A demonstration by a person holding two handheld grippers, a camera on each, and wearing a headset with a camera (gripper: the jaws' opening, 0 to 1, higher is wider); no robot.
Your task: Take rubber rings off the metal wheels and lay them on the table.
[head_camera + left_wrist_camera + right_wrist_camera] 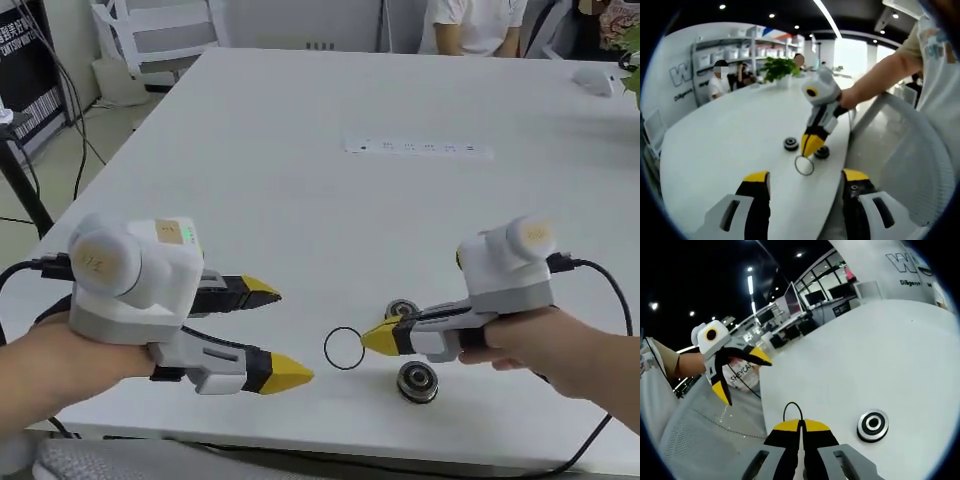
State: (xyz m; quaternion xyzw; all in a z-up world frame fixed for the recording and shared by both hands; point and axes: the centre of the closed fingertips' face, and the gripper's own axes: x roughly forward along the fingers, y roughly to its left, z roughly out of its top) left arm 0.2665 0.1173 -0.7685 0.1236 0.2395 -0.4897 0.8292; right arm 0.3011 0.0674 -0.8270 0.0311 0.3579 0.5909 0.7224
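While the left gripper (290, 334) has its jaws open, the right gripper (368, 340) pinches a rubber ring (325, 347).

Right tool (368, 340) covers half of the far metal wheel (401, 308). On its own camera, the rubber ring (791, 407) loses its lower arc behind the pressed-together jaws. Across the tabletop (300, 200), a seated person (478, 25) is cut off at the top edge.

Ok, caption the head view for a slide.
Right gripper pinches a rubber ring beside two metal wheels on the white table; left gripper open.
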